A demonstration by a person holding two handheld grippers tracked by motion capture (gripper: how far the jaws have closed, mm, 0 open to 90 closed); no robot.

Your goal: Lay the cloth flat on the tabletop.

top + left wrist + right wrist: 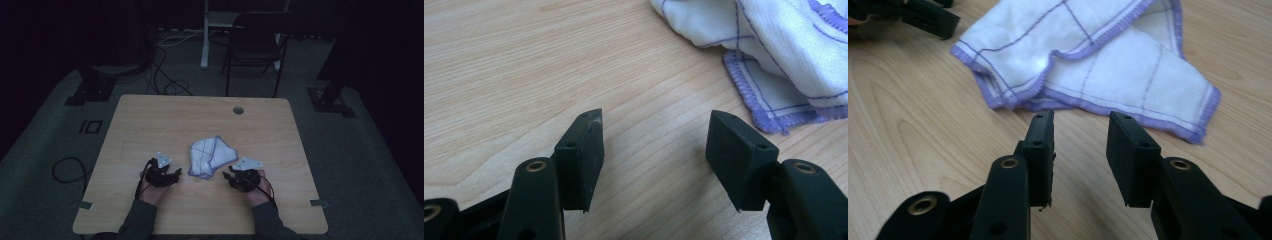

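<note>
So there's a white cloth (212, 155) with purple stitched edges and a thin purple grid, lying crumpled and half folded over itself near the middle of the wooden surface (150, 120), right between the two hands. The left gripper (655, 145) sits just to the cloth's left with its jaws spread wide over bare wood, nothing between them and not touching the fabric. The right gripper (1080, 150) points at the cloth's hemmed edge from just beside it, jaws partly apart and empty too.
</note>
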